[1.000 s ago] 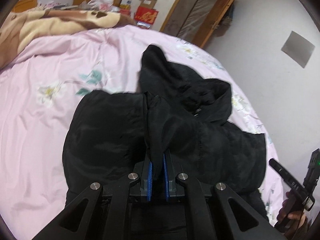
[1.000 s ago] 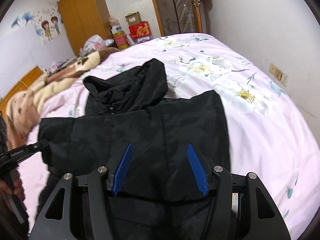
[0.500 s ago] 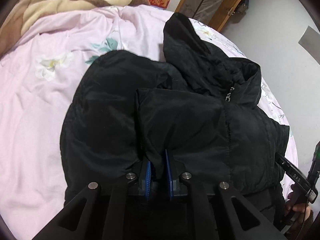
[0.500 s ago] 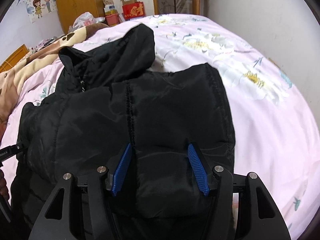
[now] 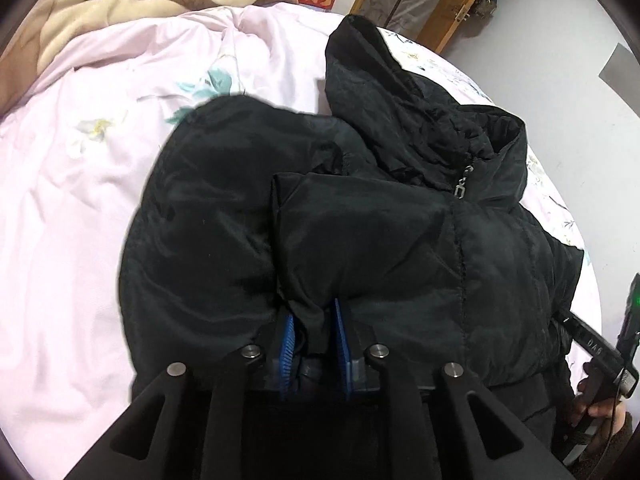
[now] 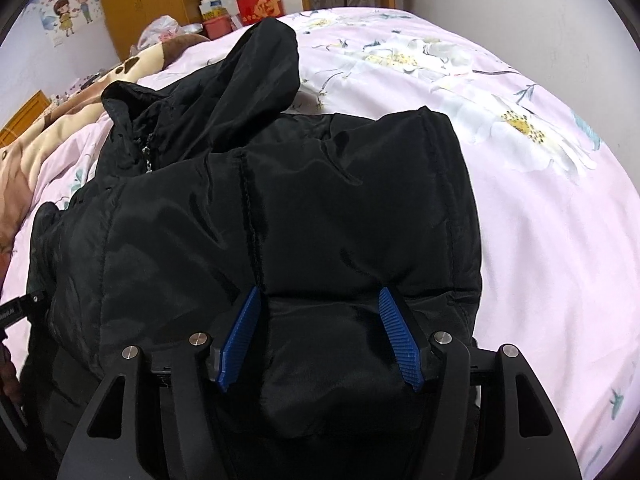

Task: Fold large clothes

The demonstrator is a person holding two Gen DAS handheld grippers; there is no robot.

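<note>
We find the black padded hooded jacket [image 5: 360, 248] folded on the pink floral bedspread [image 5: 80, 220], hood far. Our left gripper [image 5: 314, 344], just opening, straddles a fold; our right gripper [image 6: 320, 336] spans its near hem, half-wide

Readable markings

A red box [image 6: 259, 7] by the far wall bears one large gold Chinese character; the other hand-held gripper's black bar [image 5: 592, 343] carries small white letters, unreadable here.

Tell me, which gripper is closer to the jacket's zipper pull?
Left, probably. The left gripper sits just below the zipper pull; the right gripper sits lower and further right of it.
</note>
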